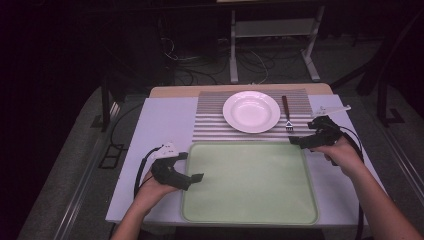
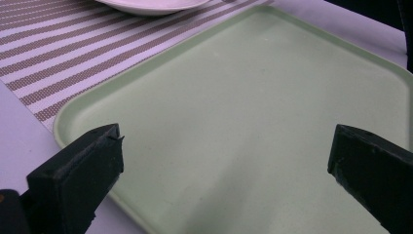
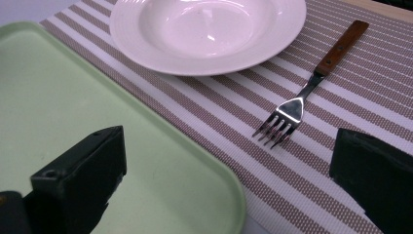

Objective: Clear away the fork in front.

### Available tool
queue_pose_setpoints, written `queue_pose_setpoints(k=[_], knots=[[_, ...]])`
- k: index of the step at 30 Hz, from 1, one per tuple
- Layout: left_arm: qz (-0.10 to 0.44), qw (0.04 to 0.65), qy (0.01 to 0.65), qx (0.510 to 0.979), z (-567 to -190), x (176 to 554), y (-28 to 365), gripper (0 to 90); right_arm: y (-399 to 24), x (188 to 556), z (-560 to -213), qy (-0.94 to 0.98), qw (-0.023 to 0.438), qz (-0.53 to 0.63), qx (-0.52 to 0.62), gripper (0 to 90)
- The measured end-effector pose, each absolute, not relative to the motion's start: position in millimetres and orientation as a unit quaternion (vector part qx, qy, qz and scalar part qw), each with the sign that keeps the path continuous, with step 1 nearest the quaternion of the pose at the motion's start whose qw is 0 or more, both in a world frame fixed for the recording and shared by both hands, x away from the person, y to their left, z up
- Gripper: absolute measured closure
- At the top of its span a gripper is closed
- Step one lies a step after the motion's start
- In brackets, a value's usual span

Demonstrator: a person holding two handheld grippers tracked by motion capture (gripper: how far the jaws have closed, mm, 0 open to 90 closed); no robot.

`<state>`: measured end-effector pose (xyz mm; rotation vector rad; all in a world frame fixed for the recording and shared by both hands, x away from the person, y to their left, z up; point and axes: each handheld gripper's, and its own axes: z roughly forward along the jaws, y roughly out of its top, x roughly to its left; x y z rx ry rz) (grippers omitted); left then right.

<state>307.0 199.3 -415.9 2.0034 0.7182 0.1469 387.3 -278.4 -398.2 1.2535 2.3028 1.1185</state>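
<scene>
table (image 1: 160, 120) with striped mat (image 1: 210, 125), tray (image 1: 250, 180)

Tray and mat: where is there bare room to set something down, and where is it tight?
The whole green tray is bare, bordered by the striped mat behind and the left claw at its left rim. The mat's left part, beside the plate, is free too. It is crowded on the mat's right: the fork lies close beside the plate, with the right claw just before it.

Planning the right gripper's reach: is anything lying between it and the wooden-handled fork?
Nothing visible does. The open right gripper faces the wooden-handled metal fork across bare striped placemat; the white plate sits off to one side.
</scene>
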Motion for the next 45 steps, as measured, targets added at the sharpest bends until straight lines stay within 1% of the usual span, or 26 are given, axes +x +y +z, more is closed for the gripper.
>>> queue_pose_setpoints(k=[13, 19, 25, 26, 27, 30, 31, 32, 36, 38, 45], knots=[[0.061, 0.485, 0.294, 0.821, -415.3, 306.9, 199.9, 0.0, -279.8, 413.4, -394.1, 0.795, 0.153, 0.376, 0.452, 0.5], [0.06, 0.486, 0.294, 0.821, -415.1, 306.5, 199.7, 0.0, -279.1, 428.6, -393.0, 0.793, 0.156, 0.367, 0.46, 2.3], [0.06, 0.488, 0.295, 0.819, -414.7, 306.2, 200.3, 0.0, -279.9, 445.1, -393.6, 0.787, 0.156, 0.356, 0.479, 8.3], [0.06, 0.488, 0.295, 0.819, -414.7, 306.3, 200.3, 0.0, -279.8, 447.7, -393.9, 0.786, 0.155, 0.355, 0.482, 10.0], [0.06, 0.488, 0.295, 0.819, -414.7, 306.3, 200.3, 0.0, -280.1, 453.2, -394.6, 0.783, 0.149, 0.353, 0.49, 14.7], [0.06, 0.489, 0.295, 0.819, -414.5, 306.2, 200.5, 0.0, -279.9, 459.0, -395.5, 0.78, 0.146, 0.347, 0.5, 15.7], [0.06, 0.489, 0.295, 0.818, -414.4, 306.2, 200.6, 0.0, -279.8, 461.8, -395.9, 0.779, 0.148, 0.343, 0.503, 17.1], [0.06, 0.49, 0.295, 0.818, -414.4, 306.2, 200.7, 0.0, -280.3, 467.5, -396.4, 0.776, 0.147, 0.337, 0.512, 21.1], [0.06, 0.49, 0.295, 0.818, -414.3, 306.2, 200.8, 0.0, -280.3, 477.1, -397.6, 0.772, 0.144, 0.327, 0.525, 24.2], [0.059, 0.49, 0.295, 0.818, -414.4, 306.2, 200.7, 0.0, -280.2, 485.1, -397.9, 0.766, 0.137, 0.322, 0.54, 29.9], [0.058, 0.49, 0.296, 0.817, -414.8, 306.4, 200.9, 0.0, -277.2, 503.7, -400.7, 0.761, 0.129, 0.301, 0.56, 35.8]])
